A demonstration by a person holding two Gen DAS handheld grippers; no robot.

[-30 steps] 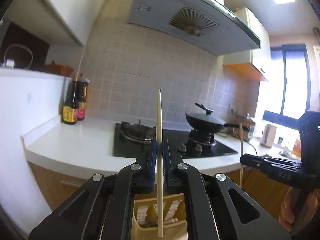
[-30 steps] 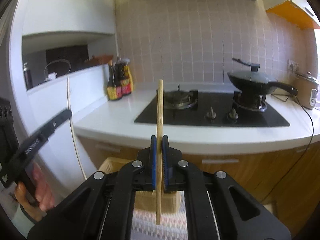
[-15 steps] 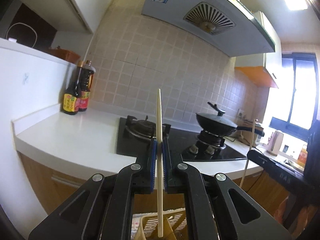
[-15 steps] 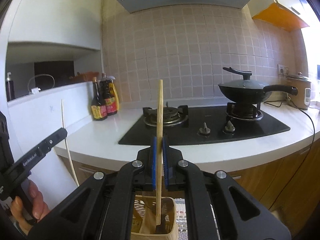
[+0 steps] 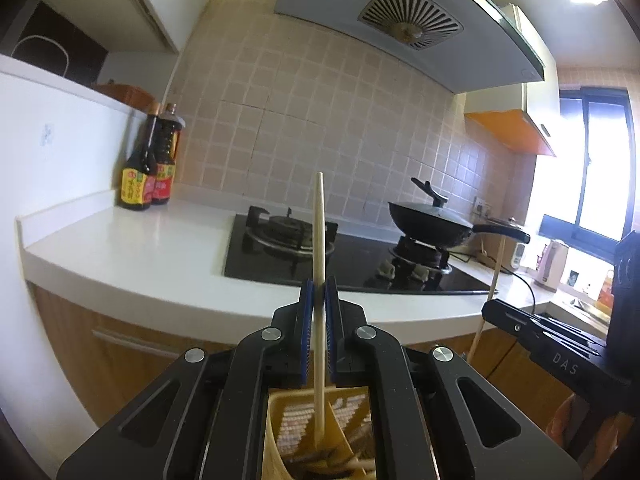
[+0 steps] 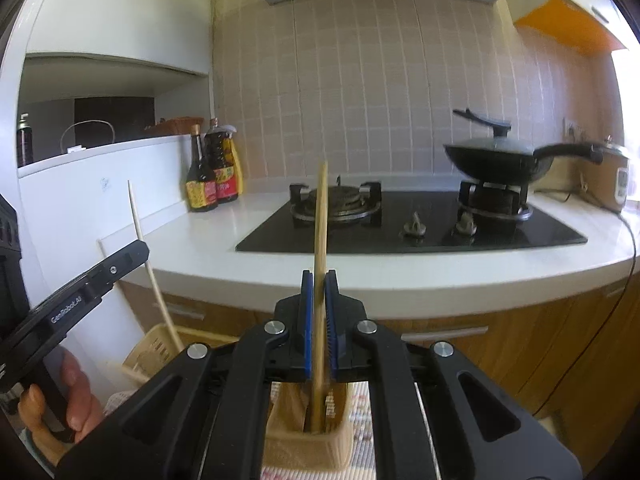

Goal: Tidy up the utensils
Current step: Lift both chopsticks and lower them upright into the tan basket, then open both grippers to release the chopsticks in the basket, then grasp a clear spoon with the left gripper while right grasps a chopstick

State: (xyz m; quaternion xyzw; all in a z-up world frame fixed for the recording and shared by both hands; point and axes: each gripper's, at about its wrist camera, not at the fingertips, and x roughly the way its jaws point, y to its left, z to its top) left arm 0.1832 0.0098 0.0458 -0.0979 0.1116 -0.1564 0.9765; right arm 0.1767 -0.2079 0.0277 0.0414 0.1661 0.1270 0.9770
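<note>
Both views ride low, below the white countertop, looking forward and slightly upward along their own fingers toward the tiled wall — the left wrist view tilts up more, taking in the range hood. Each sits close behind its own gripper, with a beige utensil basket just beneath. They share the black stove, the wok and the sauce bottles — and each catches the other gripper at its edge

Glossy hob (black glass), wooden chopstick.
</note>
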